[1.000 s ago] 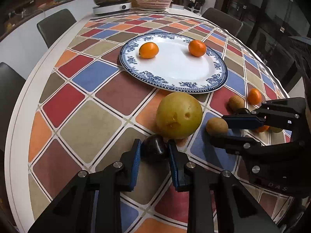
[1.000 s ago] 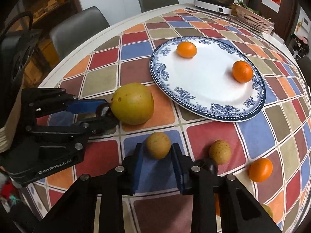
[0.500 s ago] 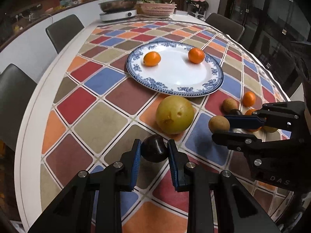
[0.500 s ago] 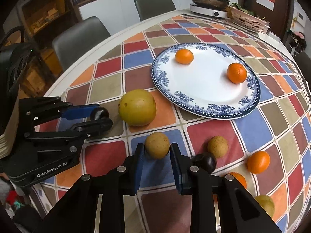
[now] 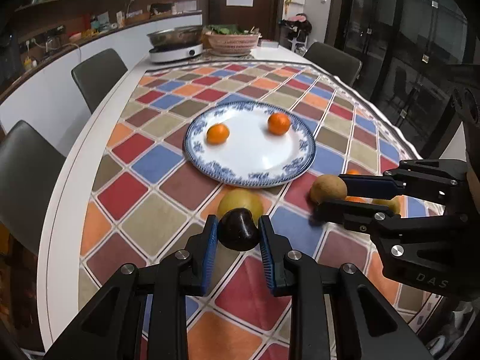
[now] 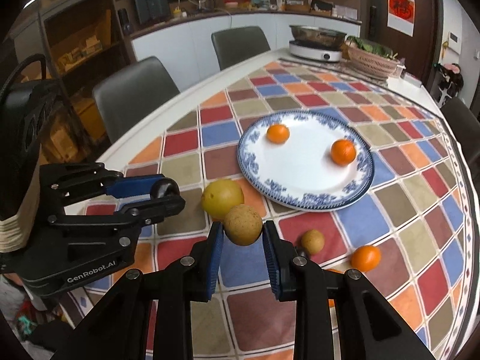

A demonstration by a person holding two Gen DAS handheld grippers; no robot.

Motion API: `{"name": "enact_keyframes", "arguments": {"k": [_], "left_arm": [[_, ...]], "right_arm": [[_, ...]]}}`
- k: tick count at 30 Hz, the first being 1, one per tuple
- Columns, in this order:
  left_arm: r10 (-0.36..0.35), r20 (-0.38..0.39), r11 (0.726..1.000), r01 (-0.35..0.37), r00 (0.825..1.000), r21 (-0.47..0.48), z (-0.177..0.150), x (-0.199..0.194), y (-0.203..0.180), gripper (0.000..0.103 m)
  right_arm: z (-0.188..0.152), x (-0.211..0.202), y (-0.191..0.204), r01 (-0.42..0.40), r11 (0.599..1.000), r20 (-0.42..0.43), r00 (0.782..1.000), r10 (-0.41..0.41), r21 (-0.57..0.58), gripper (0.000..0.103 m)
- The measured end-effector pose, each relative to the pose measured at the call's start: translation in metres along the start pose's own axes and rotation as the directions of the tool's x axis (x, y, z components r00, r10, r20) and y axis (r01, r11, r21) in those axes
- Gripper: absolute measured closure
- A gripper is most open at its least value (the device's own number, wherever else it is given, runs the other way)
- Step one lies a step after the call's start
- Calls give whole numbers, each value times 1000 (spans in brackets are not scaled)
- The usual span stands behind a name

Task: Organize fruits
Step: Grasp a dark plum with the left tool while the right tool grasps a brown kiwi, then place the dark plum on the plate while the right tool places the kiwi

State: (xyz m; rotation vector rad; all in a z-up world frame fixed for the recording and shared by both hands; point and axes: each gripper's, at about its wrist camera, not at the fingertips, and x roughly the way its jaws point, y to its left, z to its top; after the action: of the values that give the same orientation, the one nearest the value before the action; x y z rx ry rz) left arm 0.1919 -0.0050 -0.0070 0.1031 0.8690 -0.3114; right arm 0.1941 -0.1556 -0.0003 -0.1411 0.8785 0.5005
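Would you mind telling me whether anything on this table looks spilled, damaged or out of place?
Nothing looks spilled or damaged. The plate sits flat, holding two oranges. Several fruits lie loose on the tablecloth beside it, including the large yellow fruit and an orange.

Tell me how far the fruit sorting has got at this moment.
Done: two oranges sit on the plate. In hand: the left gripper holds a dark plum, the right gripper a brown kiwi. Left: a yellow pear, another kiwi and an orange on the tablecloth.
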Motion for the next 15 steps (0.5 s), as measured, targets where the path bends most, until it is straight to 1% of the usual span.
{"name": "enact_keyframes", "arguments": {"k": [7,15], "left_arm": [[6,33,1000,-6,999,23,22,-2,-7,75],[4,35,999,-5,999,33,51,14,-8,75]], "right_arm": [[14,-12,-12,19,1000,37,999,-20,7,75],[33,-10,-34,52,999,37,998,-52,16,75]]}}
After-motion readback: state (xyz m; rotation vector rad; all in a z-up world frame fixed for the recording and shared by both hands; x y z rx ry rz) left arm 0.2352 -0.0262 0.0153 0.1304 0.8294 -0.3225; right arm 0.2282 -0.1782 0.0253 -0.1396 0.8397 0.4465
